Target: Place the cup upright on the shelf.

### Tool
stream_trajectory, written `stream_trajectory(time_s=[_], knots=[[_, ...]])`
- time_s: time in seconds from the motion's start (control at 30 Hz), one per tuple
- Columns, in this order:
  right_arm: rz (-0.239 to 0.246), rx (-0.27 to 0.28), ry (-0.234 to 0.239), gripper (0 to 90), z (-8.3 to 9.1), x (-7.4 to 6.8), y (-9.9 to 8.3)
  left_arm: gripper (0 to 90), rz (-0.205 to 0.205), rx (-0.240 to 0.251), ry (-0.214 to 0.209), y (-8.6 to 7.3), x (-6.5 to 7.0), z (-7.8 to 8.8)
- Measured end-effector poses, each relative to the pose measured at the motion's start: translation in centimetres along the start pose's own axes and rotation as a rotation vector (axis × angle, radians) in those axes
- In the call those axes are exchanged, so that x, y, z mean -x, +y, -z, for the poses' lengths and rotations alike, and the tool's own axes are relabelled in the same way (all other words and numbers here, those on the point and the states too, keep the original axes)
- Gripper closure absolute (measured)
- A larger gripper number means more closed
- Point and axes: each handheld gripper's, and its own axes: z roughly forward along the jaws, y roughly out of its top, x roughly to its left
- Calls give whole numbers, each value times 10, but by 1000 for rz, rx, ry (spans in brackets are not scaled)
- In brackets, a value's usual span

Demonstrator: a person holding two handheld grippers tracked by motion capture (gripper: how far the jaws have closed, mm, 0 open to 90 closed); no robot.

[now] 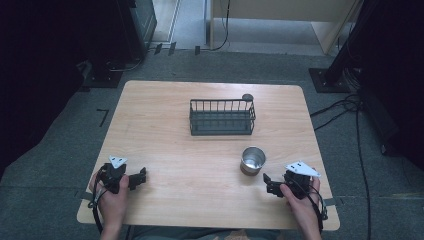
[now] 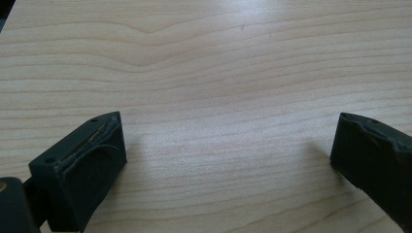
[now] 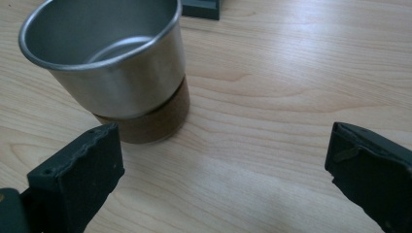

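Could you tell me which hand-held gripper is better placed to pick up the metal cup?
Right. The right hand-held gripper sits open just beside the metal cup, while the left hand-held gripper is across the table, facing bare wood.

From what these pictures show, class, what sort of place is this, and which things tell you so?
Probably a lab or recording workspace, not a kitchen: a bare wooden table on grey carpet, cables trailing across the floor, dark equipment stands beside it.

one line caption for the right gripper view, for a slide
Right gripper, jaws wide open, close to an upright steel cup with a brown base on the wooden table.
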Motion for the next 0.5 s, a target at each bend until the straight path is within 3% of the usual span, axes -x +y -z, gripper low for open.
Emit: stream_trajectory(time_s=[0.5], knots=[[8,5,51,0,-8,-12,8,0,0,-1,0,0,0,0]])
